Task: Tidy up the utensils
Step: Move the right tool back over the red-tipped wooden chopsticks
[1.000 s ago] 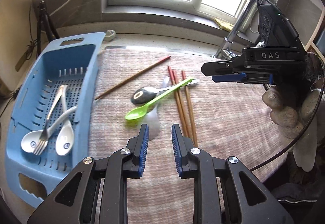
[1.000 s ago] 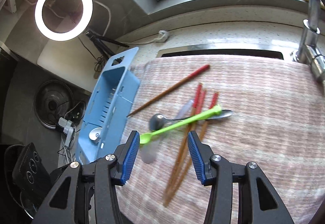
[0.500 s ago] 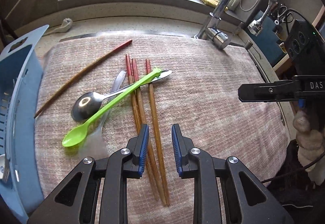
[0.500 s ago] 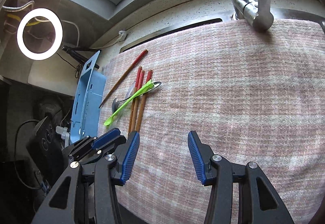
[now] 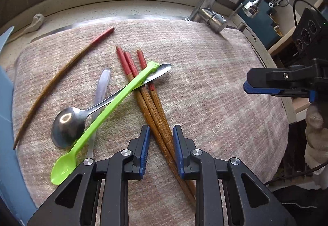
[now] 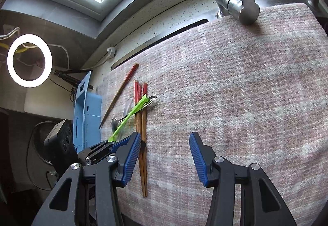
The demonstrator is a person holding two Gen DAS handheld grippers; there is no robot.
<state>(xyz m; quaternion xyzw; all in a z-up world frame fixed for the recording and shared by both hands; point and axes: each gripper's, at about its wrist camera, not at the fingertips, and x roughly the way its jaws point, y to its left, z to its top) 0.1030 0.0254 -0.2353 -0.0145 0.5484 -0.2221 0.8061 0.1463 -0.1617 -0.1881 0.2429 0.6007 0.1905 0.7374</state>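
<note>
Three red-tipped wooden chopsticks [image 5: 143,99] lie together on the pink cloth [image 5: 215,103]. My left gripper [image 5: 161,133] hangs low over their plain ends. Its jaws stand narrowly open on either side of them, and no pad visibly presses. A green plastic spoon [image 5: 106,111] crosses a metal spoon [image 5: 67,125] and a clear spoon [image 5: 101,90] to the left. A fourth chopstick [image 5: 61,74] lies apart, further left. My right gripper [image 6: 165,144] is open over bare cloth, right of the chopsticks [image 6: 141,123], with nothing between its fingers.
A blue slotted basket [image 6: 86,115] sits off the cloth's left edge. The chrome faucet [image 6: 235,0] stands at the back right, with the window sill behind. A ring light [image 6: 29,60] glows at far left. A gloved hand [image 5: 313,123] holds the right gripper.
My left gripper moved right and down, from the spoons near the basket to over the chopsticks. The right gripper rolled and swung right onto bare cloth. Neither jaw gap changed.
</note>
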